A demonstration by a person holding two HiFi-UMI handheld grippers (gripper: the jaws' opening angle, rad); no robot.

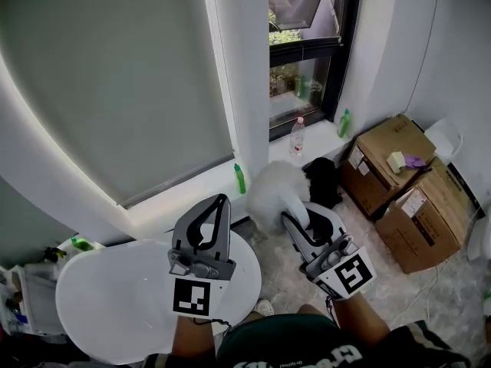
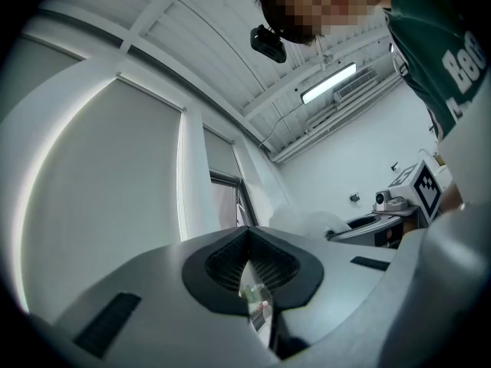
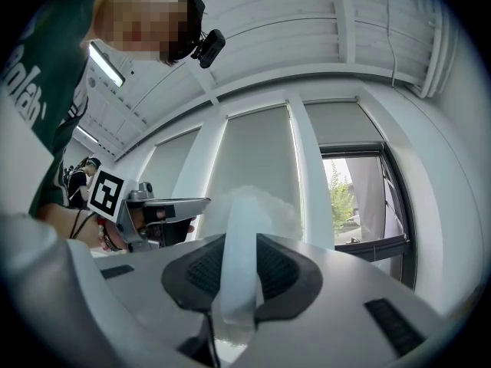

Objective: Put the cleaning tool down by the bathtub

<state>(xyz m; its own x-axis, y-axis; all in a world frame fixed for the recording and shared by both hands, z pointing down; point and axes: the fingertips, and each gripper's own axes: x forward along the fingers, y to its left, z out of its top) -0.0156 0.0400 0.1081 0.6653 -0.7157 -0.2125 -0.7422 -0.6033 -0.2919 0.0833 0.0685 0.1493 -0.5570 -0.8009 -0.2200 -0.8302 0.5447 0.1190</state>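
The cleaning tool is a fluffy white duster (image 1: 270, 188) on a white handle (image 3: 241, 251). My right gripper (image 1: 296, 222) is shut on that handle, with the fluffy head (image 3: 257, 204) sticking out past the jaws, held up above the floor. My left gripper (image 1: 221, 202) hangs over a white oval surface (image 1: 107, 297) at the lower left. Its jaws meet at the tips with nothing between them, as the left gripper view (image 2: 249, 253) also shows. Whether that white oval is the bathtub I cannot tell.
Two cardboard boxes (image 1: 399, 176) stand on the floor at the right. A green bottle (image 1: 240, 179), a clear bottle with a red cap (image 1: 298, 136) and another green bottle (image 1: 344, 123) sit on the window ledge. A black object (image 1: 323, 182) lies behind the duster.
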